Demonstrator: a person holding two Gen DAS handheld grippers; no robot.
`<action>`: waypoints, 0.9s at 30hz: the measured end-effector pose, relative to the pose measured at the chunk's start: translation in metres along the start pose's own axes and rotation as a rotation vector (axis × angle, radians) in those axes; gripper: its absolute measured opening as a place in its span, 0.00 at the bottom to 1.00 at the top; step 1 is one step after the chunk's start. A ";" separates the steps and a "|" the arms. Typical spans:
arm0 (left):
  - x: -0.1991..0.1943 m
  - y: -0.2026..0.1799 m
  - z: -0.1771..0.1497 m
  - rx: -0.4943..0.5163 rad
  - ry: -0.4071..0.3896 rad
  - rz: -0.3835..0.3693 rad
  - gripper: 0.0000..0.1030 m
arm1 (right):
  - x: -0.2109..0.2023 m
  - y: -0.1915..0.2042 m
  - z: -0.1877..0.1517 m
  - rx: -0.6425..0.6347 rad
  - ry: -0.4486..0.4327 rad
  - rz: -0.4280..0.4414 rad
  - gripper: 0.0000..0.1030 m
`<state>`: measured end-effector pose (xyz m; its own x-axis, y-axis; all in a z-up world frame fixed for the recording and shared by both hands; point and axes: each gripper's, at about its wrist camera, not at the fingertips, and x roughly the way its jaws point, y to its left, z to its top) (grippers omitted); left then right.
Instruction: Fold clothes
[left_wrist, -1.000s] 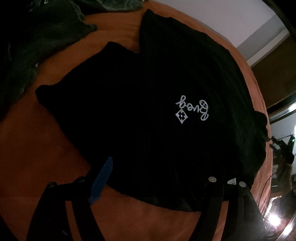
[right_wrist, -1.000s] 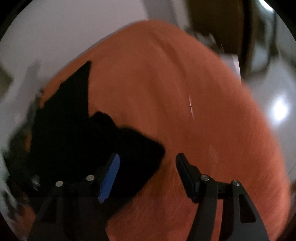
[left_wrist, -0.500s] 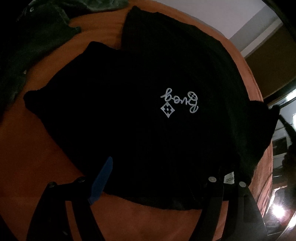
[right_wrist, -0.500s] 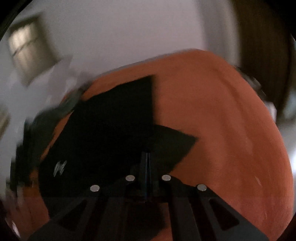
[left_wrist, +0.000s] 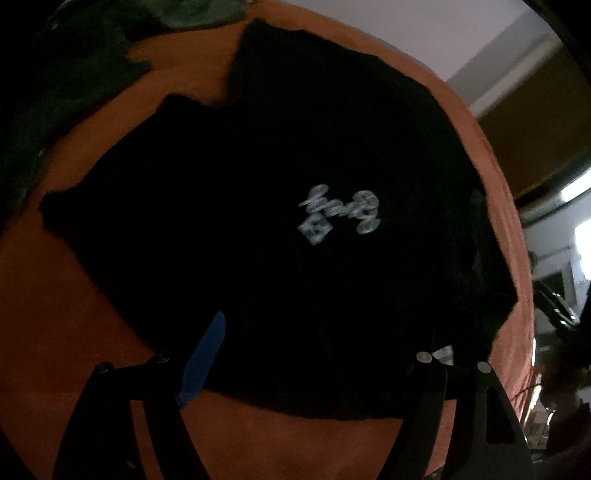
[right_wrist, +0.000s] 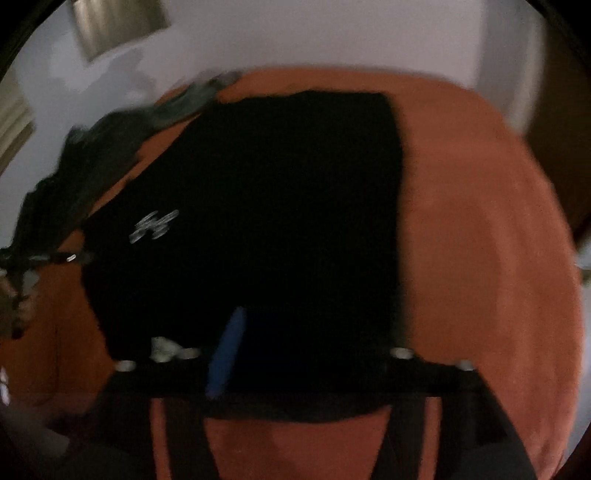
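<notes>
A black T-shirt (left_wrist: 295, 166) with a white script logo (left_wrist: 338, 214) lies spread on an orange bed cover (left_wrist: 55, 314). In the left wrist view one sleeve lies folded in over the body at the right (left_wrist: 484, 243). My left gripper (left_wrist: 314, 354) hangs open over the shirt's near edge, its blue pad (left_wrist: 205, 354) clear of the cloth. The blurred right wrist view shows the same shirt (right_wrist: 277, 203) with a straight right edge. My right gripper (right_wrist: 314, 354) is opening above the near edge, and its fingers pinch no cloth.
A heap of dark green clothes (left_wrist: 74, 74) lies at the bed's far left, also seen in the right wrist view (right_wrist: 110, 147). A white label (left_wrist: 443, 350) shows at the shirt's near edge. Bare orange cover (right_wrist: 480, 240) stretches right of the shirt. Beyond it stands a white wall (right_wrist: 295, 37).
The right gripper was open beside the sleeve, shut half a second ago, and now stands open again. The sleeve now lies folded over the body. The left gripper shifted slightly, still open.
</notes>
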<state>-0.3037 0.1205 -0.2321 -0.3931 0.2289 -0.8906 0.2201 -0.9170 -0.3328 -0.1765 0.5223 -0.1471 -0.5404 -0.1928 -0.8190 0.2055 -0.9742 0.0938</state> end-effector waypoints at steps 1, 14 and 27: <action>0.001 -0.008 0.008 0.029 0.003 -0.020 0.75 | 0.000 -0.010 -0.008 0.009 0.003 -0.048 0.62; 0.067 -0.173 0.028 0.277 0.248 -0.346 0.75 | 0.035 -0.031 -0.051 -0.055 0.067 -0.223 0.45; 0.084 -0.201 0.017 0.311 0.274 -0.323 0.01 | 0.036 -0.044 -0.049 0.007 0.067 -0.198 0.36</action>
<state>-0.3963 0.3189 -0.2348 -0.1399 0.5550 -0.8200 -0.1655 -0.8296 -0.5332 -0.1655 0.5642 -0.2085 -0.5143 0.0100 -0.8576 0.0949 -0.9931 -0.0685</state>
